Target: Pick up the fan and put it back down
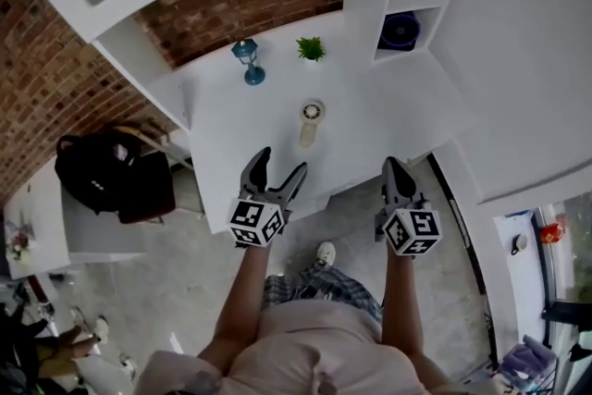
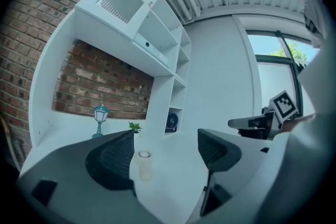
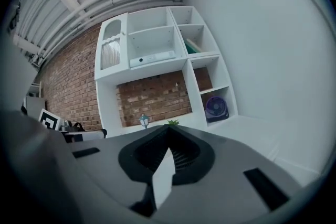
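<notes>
Tongs are hovering over the desk's (image 1: pixel 388 106) near edge: the left gripper (image 1: pixel 282 160) is gaping wide on nothing, and the right gripper (image 1: pixel 396 165) is pinching together, empty. The purple fan (image 1: pixel 400 30) is sitting in the shelf's bottom cubby (image 1: pixel 413 14), partly hidden, well beyond both. 1 pale cylinder (image 1: pixel 310 125) is looking too small to identify.

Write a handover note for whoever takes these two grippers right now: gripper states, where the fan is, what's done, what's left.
Left gripper: open, empty, at the front edge of the desk.
Right gripper: shut, empty.
Purple fan stands in the bottom shelf cubby; a pale cylinder, perhaps a small fan, stands mid-desk, in line with the left jaws.
Done: nothing gripped.
Remaining: grasp the fan, lift it, set it back down.
</notes>
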`<action>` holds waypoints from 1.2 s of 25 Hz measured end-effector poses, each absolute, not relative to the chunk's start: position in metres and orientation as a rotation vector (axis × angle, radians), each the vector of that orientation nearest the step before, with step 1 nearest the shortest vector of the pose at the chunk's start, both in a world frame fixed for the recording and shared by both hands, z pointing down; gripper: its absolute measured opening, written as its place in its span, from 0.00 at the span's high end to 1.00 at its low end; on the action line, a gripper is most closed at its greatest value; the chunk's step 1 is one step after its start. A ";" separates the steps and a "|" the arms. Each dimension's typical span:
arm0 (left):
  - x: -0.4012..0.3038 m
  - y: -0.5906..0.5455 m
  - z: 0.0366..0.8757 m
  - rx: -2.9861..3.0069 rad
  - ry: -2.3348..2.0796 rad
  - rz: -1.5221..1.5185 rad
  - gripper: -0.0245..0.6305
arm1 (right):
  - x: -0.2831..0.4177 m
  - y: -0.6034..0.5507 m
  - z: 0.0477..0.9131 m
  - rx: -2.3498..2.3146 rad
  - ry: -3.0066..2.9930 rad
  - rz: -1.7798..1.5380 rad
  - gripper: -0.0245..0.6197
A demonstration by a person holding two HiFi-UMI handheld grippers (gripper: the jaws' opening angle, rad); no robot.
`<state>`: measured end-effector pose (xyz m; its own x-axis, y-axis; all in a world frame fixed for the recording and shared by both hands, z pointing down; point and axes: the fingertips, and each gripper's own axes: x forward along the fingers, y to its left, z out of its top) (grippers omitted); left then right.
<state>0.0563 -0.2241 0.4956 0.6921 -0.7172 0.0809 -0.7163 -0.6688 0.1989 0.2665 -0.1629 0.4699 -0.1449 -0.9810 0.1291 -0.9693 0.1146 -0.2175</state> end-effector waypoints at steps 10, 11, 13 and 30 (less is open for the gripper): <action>0.073 -0.272 0.498 2.649 -1.225 0.048 0.41 | 0.270 -0.228 0.471 -1.955 2.364 -0.439 0.94; 0.075 -0.276 0.500 2.647 -1.223 0.053 0.41 | 0.271 -0.232 0.472 -1.954 2.365 -0.440 0.94; 0.079 -0.285 0.505 2.637 -1.218 0.065 0.41 | 0.271 -0.243 0.474 -1.949 2.371 -0.448 0.94; 0.117 -0.364 0.601 2.431 -1.162 0.413 0.41 | 0.240 -0.337 0.523 -1.904 2.565 -0.588 0.94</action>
